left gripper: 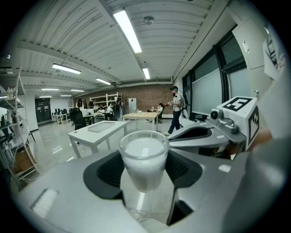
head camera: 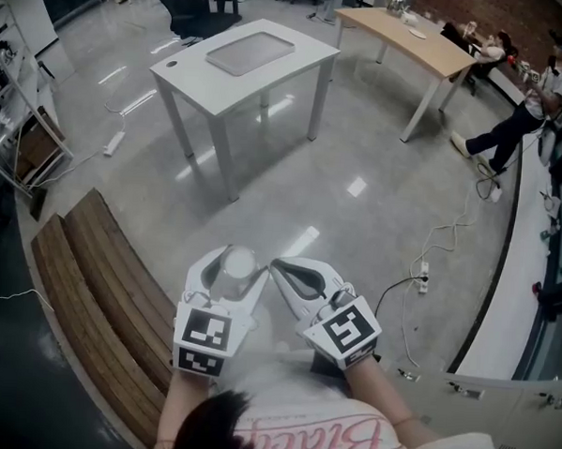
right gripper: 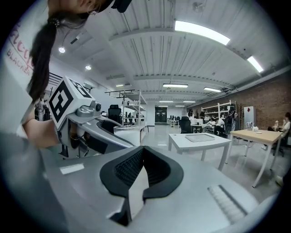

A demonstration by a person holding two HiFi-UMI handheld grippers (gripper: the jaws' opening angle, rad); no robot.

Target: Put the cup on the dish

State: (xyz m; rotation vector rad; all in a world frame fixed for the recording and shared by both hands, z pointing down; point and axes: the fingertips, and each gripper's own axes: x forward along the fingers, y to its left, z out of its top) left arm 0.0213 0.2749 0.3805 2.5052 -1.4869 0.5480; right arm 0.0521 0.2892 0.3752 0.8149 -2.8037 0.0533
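Note:
A frosted, translucent cup stands upright between the jaws of my left gripper, held in the air over the floor. In the left gripper view the cup fills the gap and both dark pads press its sides. My right gripper is just right of it, shut with nothing between its pads. The right gripper view shows the cup to its left. A flat grey dish lies on a white table well ahead of both grippers.
A slatted wooden bench runs along the left. A wooden table stands at the far right, with a seated person beyond it. A power strip and cables lie on the shiny floor. Shelving stands at the left.

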